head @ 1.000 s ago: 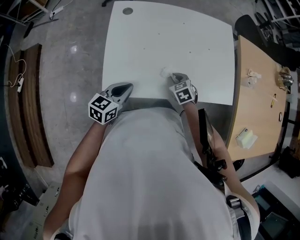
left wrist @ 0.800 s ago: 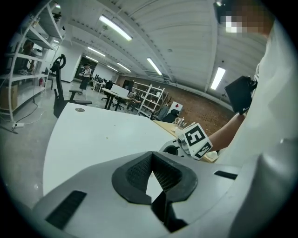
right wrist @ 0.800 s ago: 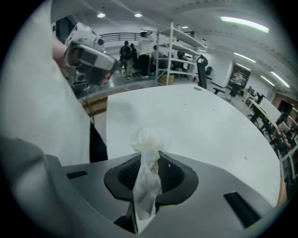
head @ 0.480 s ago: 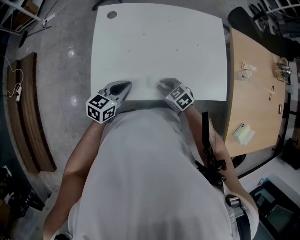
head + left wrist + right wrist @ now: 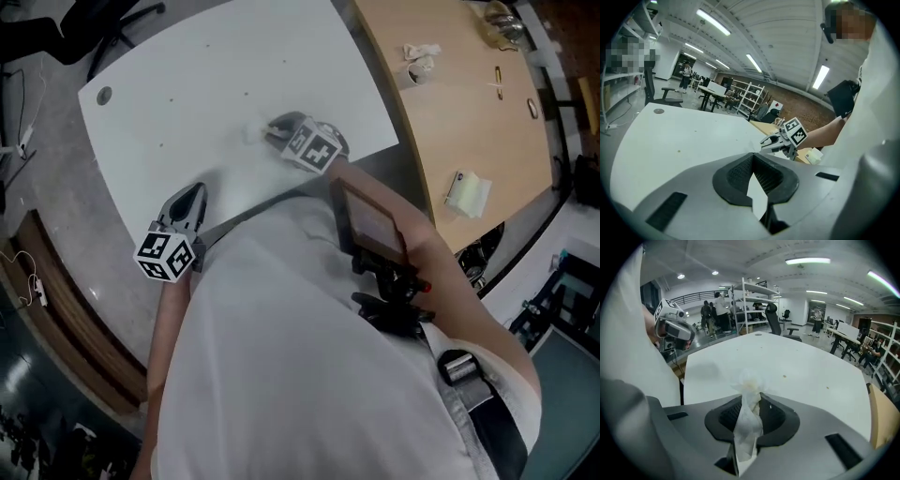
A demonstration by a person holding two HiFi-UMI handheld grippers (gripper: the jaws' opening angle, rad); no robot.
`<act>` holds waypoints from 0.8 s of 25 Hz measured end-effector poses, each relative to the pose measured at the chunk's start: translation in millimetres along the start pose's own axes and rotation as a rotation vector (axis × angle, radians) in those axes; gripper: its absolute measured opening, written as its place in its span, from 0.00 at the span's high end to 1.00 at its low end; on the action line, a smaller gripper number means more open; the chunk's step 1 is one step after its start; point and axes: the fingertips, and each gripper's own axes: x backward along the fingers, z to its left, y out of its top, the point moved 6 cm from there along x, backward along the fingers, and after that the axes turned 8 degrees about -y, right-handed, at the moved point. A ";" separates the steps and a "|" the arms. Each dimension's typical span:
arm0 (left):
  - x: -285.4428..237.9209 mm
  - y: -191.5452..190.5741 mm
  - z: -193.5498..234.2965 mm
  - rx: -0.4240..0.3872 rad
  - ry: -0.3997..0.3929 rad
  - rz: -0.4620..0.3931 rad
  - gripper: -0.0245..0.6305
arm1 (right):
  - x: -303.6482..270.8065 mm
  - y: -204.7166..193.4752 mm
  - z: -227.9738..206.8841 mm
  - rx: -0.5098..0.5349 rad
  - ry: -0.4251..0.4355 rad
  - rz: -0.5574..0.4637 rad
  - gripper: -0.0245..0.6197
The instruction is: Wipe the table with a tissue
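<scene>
The white table [image 5: 234,75] lies at the upper left of the head view. My right gripper [image 5: 272,129] is over its near part, shut on a crumpled white tissue [image 5: 254,131]. In the right gripper view the tissue [image 5: 747,418] stands pinched between the jaws of the right gripper [image 5: 750,392], its tuft above the tabletop. A few small specks [image 5: 784,377] dot the table beyond it. My left gripper [image 5: 187,202] hovers at the near edge, jaws together, holding nothing. It shows in the right gripper view as the left gripper [image 5: 682,336].
A wooden table [image 5: 450,103] adjoins on the right, with crumpled tissues [image 5: 419,56], a tissue pack [image 5: 466,192] and small items. A cable hole [image 5: 103,95] marks the white table's far left corner. A dark bench [image 5: 56,309] lies on the floor at left.
The right gripper has carried the tissue leftwards along the near part of the table. The head view has swung, so the table now sits tilted at upper left. The left gripper stays by the near edge.
</scene>
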 end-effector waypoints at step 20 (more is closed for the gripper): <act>-70.1 14.4 -23.6 0.042 0.060 0.061 0.95 | -3.5 -49.0 -178.4 -0.231 -0.194 0.010 0.85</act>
